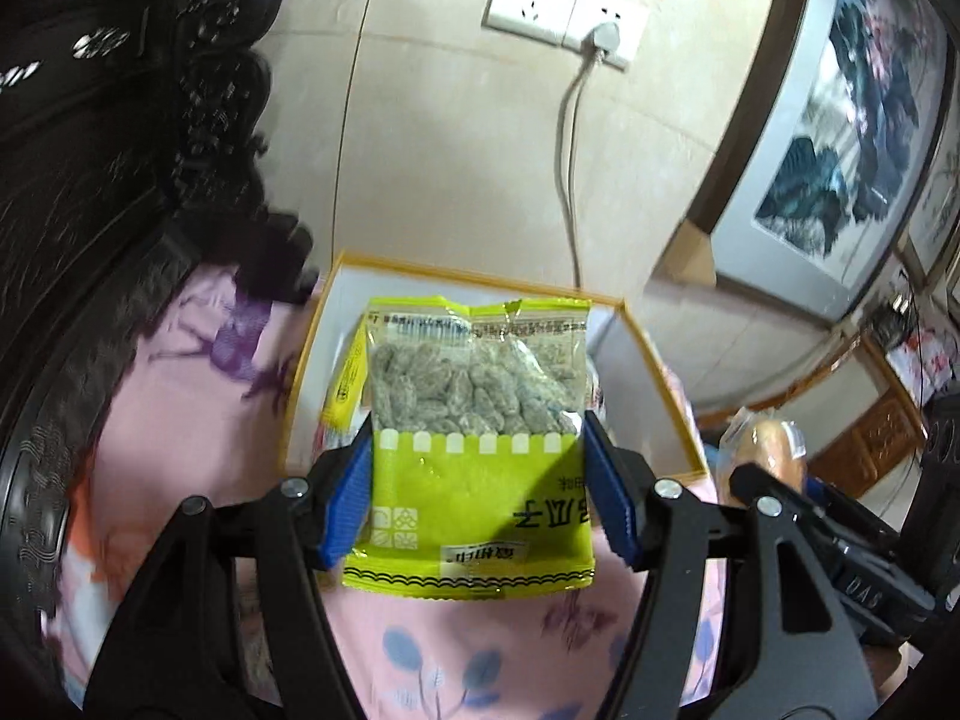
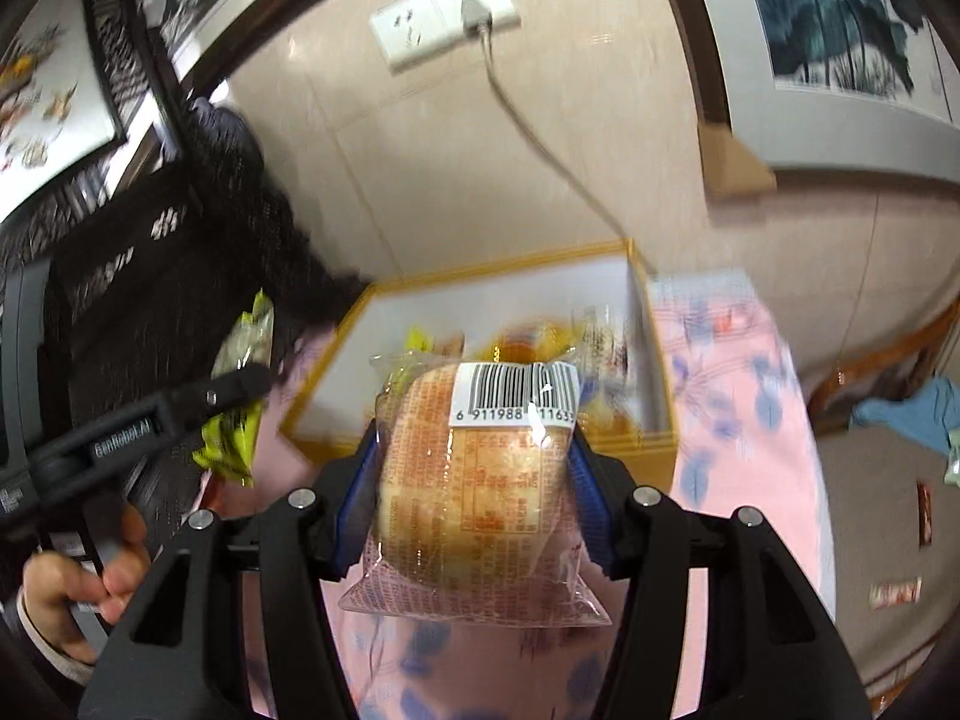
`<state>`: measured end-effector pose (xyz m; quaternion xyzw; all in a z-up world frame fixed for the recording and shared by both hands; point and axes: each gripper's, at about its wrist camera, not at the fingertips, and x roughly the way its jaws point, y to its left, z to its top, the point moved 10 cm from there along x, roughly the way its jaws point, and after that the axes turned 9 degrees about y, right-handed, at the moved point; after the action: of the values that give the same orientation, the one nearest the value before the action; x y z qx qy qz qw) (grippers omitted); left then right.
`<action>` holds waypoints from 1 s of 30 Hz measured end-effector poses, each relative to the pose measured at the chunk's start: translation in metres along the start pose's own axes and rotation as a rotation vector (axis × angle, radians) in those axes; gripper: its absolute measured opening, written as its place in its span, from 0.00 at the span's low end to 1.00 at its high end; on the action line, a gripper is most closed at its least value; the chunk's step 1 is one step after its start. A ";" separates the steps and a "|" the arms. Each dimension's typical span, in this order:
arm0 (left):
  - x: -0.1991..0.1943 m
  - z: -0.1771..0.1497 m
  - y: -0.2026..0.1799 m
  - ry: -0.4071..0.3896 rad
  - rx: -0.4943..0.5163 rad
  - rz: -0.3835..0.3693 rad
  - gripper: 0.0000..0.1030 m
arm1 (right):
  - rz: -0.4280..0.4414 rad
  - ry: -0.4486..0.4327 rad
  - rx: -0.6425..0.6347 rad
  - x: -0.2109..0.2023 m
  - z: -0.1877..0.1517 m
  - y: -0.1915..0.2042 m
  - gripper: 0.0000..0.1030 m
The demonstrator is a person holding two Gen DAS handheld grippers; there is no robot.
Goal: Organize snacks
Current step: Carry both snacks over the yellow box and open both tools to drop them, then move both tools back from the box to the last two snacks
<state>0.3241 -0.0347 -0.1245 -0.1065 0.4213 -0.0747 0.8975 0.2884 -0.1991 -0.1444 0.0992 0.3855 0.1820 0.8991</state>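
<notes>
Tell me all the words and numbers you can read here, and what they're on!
"6 911988", then blurred digits: barcode label on the bread packet.
"GenRobot.AI", roughly: left claw's black body.
"DAS": right claw's black body.
Green seed packet: upside-down Chinese print, unreadable.

Seed packet (image 1: 477, 462): glossy yellow-green plastic film, clear window. Bun wrapper (image 2: 474, 492): clear crinkly plastic. Bedcover (image 1: 198, 396): matt floral cloth. Claw pads (image 1: 609, 498): ribbed blue plastic.

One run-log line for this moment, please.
left gripper: shut on yellow-green seed bag | right gripper: shut on wrapped bun | both above the box
</notes>
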 end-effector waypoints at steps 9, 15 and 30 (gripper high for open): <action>0.042 0.067 0.001 -0.009 0.035 0.049 0.67 | -0.040 -0.028 -0.016 0.045 0.072 -0.005 0.59; 0.038 0.060 0.010 -0.040 0.018 0.170 0.98 | -0.087 -0.098 -0.002 0.026 0.052 -0.003 0.99; 0.020 -0.014 -0.003 0.051 0.044 0.157 0.98 | -0.104 0.125 0.050 0.016 -0.083 -0.013 0.99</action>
<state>0.3263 -0.0443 -0.1472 -0.0516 0.4495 -0.0162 0.8916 0.2413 -0.2014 -0.2155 0.0896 0.4499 0.1311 0.8789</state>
